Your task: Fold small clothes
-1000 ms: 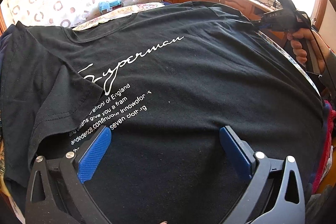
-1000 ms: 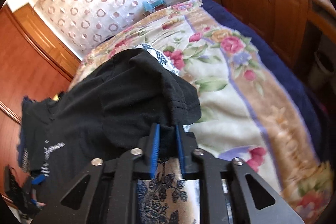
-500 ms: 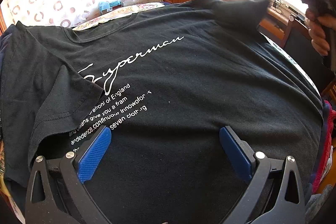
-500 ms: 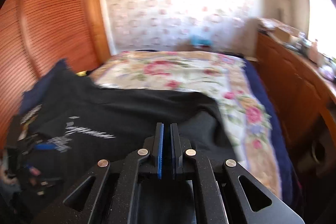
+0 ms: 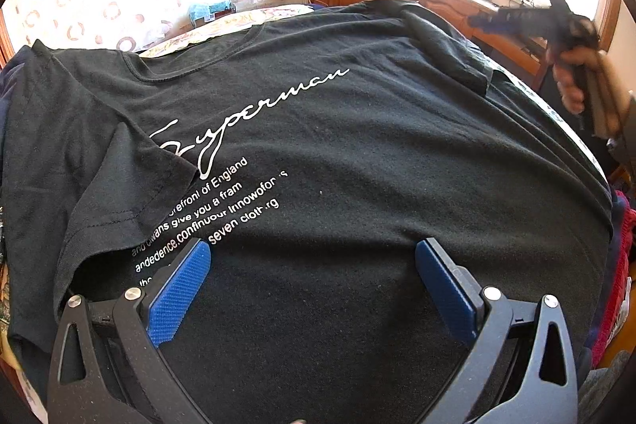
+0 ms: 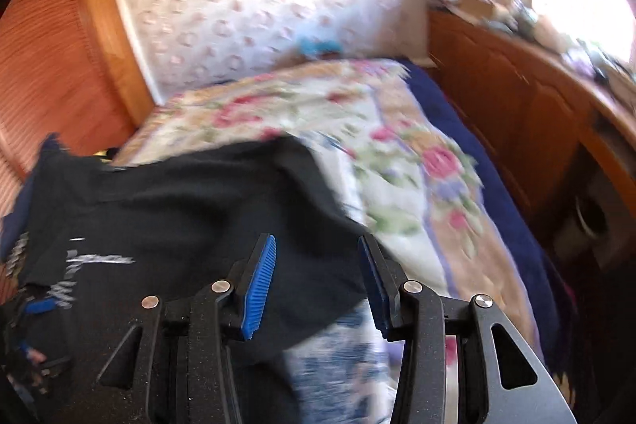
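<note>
bed [image 6: 401, 161] — floral cover | black T-shirt [image 5: 357, 161] spread flat on it; sleeves folded inward

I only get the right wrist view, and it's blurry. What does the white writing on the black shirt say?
Observer: In the left wrist view the shirt reads "Superman" in script.
Operator: Are any sleeves folded in?
Observer: One sleeve lies folded over the chest, covering the start of the small print.
Operator: And the other tool?
Observer: The left tool is open over the shirt's lower part, holding nothing.
</note>
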`<state>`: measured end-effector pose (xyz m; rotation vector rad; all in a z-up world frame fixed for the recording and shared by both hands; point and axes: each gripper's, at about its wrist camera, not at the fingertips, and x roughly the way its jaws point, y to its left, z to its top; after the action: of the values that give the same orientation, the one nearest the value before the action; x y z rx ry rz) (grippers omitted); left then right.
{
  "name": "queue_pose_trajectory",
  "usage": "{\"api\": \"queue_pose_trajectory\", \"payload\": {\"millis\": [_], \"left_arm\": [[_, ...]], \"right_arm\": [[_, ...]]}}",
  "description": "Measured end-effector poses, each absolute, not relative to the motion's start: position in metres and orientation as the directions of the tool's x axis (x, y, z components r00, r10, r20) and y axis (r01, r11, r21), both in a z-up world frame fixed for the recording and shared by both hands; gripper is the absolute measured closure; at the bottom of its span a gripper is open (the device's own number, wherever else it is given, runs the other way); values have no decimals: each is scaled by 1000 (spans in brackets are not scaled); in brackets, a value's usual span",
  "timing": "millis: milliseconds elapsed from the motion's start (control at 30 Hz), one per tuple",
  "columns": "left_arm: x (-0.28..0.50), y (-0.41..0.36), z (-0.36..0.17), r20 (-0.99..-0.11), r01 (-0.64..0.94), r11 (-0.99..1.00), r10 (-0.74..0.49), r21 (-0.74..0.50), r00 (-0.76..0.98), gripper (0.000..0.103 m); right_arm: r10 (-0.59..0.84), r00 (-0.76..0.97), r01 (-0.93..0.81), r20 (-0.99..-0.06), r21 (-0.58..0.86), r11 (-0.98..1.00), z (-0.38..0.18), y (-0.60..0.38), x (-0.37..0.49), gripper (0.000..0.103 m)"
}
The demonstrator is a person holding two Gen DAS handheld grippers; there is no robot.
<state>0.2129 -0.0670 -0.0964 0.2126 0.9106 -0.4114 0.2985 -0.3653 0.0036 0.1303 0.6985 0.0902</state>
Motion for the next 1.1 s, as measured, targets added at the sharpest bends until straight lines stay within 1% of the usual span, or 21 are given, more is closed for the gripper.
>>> {"api": "queue_pose_trajectory", "payload": {"millis": [167, 233, 333, 367, 400, 433, 467, 500, 567, 667, 800, 933, 1033, 1067, 1100], "left_arm": [[212, -68, -97, -800, 428, 904, -251, 8, 545, 0], [212, -68, -97, -800, 428, 904, -251, 8, 545, 0], [212, -67, -97, -800, 428, 904, -252, 7, 545, 0], [212, -67, -97, -800, 428, 904, -251, 8, 545, 0], [212, -67, -97, -800, 428, 904, -252, 7, 545, 0], [212, -67, -97, -800, 428, 904, -251, 7, 545, 0], [212, -67, -97, -800, 428, 904, -251, 7, 545, 0], [212, -67, -97, -800, 428, 904, -251, 7, 545, 0], [211, -68, -97, -800, 428, 904, -251, 8, 545, 0], [211, -68, -97, -800, 427, 904, -251, 8, 545, 0], [211, -68, -96, -800, 427, 904, -252, 7, 545, 0], [211, -68, -96, -800, 427, 904, -252, 6, 545, 0], [211, -68, -96, -800, 427, 904, -252, 6, 545, 0], [211, -68, -96, -800, 427, 904, -252, 6, 545, 0], [211, -68, -96, -800, 427, 904, -252, 6, 545, 0]], "right_arm": [[115, 719, 45, -685, 210, 977, -27, -388, 321, 58], [142, 702, 65, -698, 261, 963, -36, -397, 329, 58], [198, 702, 74, -684, 347, 935, -35, -407, 340, 58], [217, 699, 71, -681, 369, 927, -34, -411, 343, 61], [221, 700, 69, -679, 373, 925, -34, -412, 344, 75], [220, 703, 63, -677, 368, 928, -33, -413, 342, 81], [219, 707, 48, -672, 354, 934, -29, -409, 335, 94], [214, 713, 35, -668, 338, 940, -27, -408, 335, 99], [211, 730, -2, -650, 307, 952, -21, -404, 329, 100], [246, 760, -74, -601, 297, 952, -4, -391, 320, 101], [349, 766, -223, -540, 286, 932, 29, -347, 307, 101], [452, 756, -382, -474, 241, 892, 60, -292, 292, 101], [470, 781, -433, -412, 185, 882, 76, -264, 283, 101], [474, 782, -440, -404, 181, 880, 77, -259, 283, 93], [468, 783, -432, -410, 183, 883, 77, -258, 283, 76]]}}
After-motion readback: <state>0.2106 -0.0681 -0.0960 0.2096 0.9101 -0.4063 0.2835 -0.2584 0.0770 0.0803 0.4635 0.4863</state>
